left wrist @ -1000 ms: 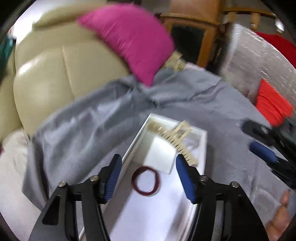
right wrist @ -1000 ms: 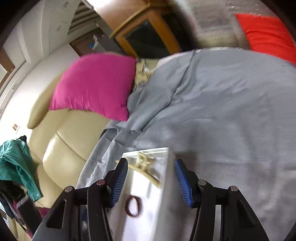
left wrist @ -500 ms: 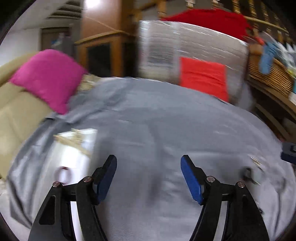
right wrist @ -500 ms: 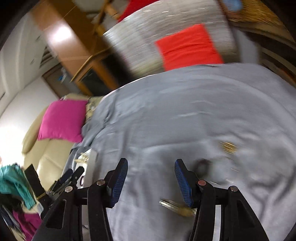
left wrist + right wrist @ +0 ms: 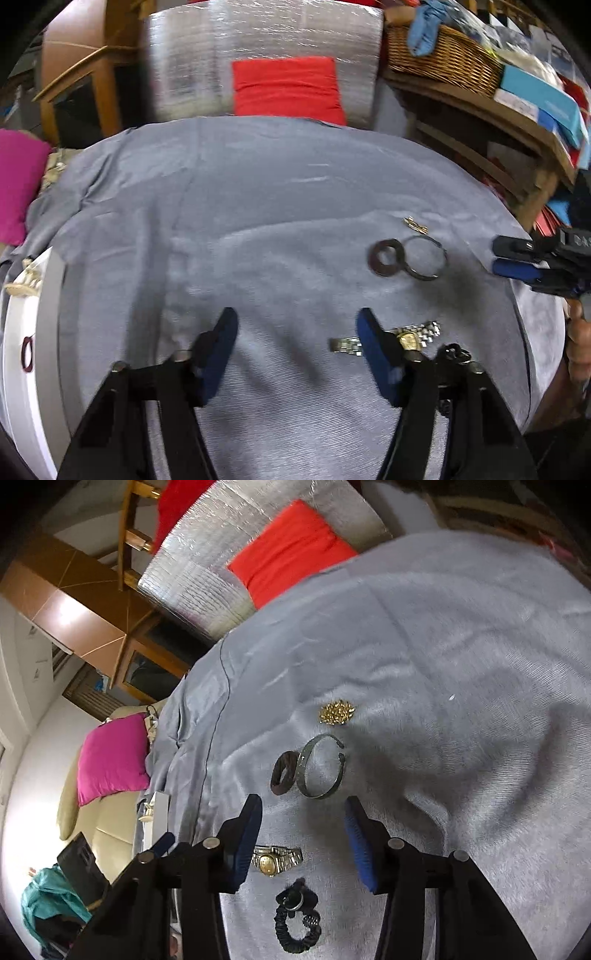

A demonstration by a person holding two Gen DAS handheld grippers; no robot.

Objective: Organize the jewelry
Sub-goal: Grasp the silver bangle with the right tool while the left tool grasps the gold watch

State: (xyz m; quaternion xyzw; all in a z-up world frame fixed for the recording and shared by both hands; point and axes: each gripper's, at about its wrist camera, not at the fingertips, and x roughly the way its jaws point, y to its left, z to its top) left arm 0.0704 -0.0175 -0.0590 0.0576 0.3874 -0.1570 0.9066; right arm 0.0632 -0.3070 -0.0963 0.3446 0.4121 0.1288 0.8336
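Loose jewelry lies on a grey cloth (image 5: 258, 221). There is a gold-faced watch (image 5: 275, 858), a black scrunchie (image 5: 297, 919), a metal bangle (image 5: 321, 766), a brown hair tie (image 5: 282, 777) and a gold brooch (image 5: 337, 712). My right gripper (image 5: 303, 834) hovers over the watch with its jaws closing, and the pads touch nothing. My left gripper (image 5: 295, 343) is also closing over bare cloth. The watch (image 5: 410, 338) sits partly behind its right finger. The white box (image 5: 22, 332) at the far left holds a dark red ring (image 5: 27, 354) and a gold hair claw (image 5: 22, 280).
A red cushion (image 5: 284, 86) on a silver mat stands behind the cloth. A wicker basket (image 5: 443, 62) and wooden shelves are at the right. A pink cushion (image 5: 110, 757) and a beige sofa are at the left. A person's hand (image 5: 576, 343) shows at the right edge.
Both grippers have swung away from over the white box to the right, over the loose jewelry. The box has slid to the left edge of the views.
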